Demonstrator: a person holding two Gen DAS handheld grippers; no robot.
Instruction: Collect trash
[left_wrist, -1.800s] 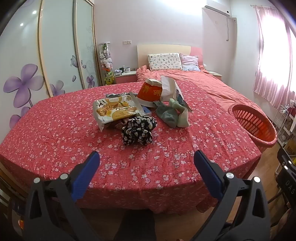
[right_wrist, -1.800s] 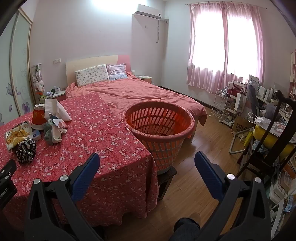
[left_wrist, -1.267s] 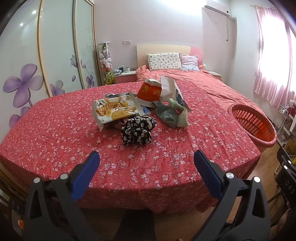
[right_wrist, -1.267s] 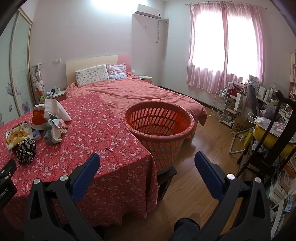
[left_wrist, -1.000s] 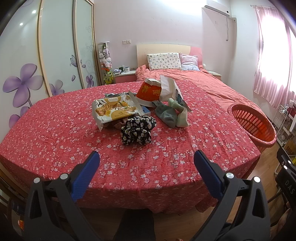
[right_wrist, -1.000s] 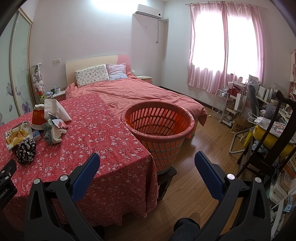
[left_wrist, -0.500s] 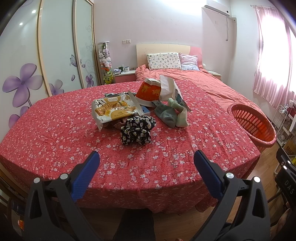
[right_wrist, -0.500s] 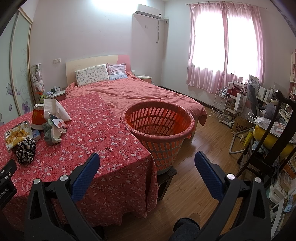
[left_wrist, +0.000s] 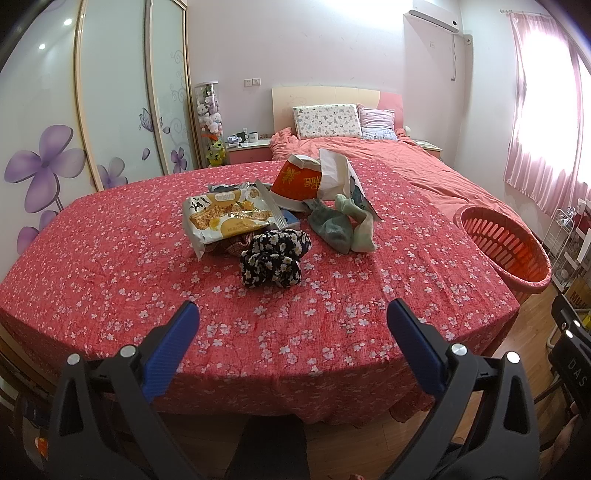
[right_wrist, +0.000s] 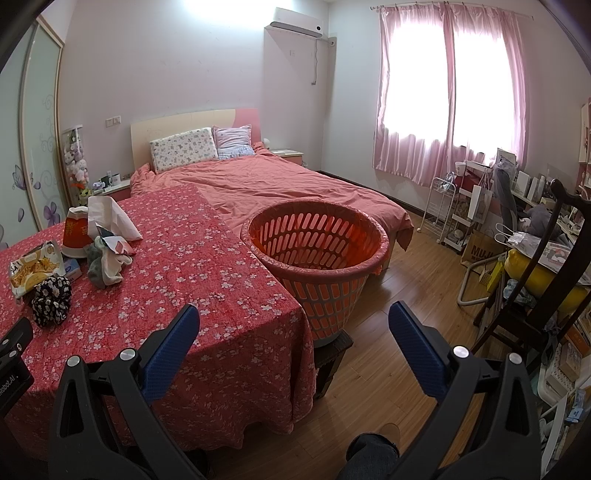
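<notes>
On the red flowered tablecloth lies a small heap: a yellow-and-white snack wrapper, a red paper cup on its side with a white paper bag, grey-green socks and a black flowered cloth bundle. My left gripper is open at the table's near edge, short of the heap. My right gripper is open over the table's right corner, facing the orange slotted basket. The heap shows at far left as wrapper, cup and bundle.
The basket stands on a dark stool at the table's right edge. Behind it is a bed with a pink cover. A dark wooden chair, a white wire rack and clutter fill the right side on wooden floor.
The left wrist view has crept slightly nearer the heap; both grippers stay open and nothing on the table has moved.
</notes>
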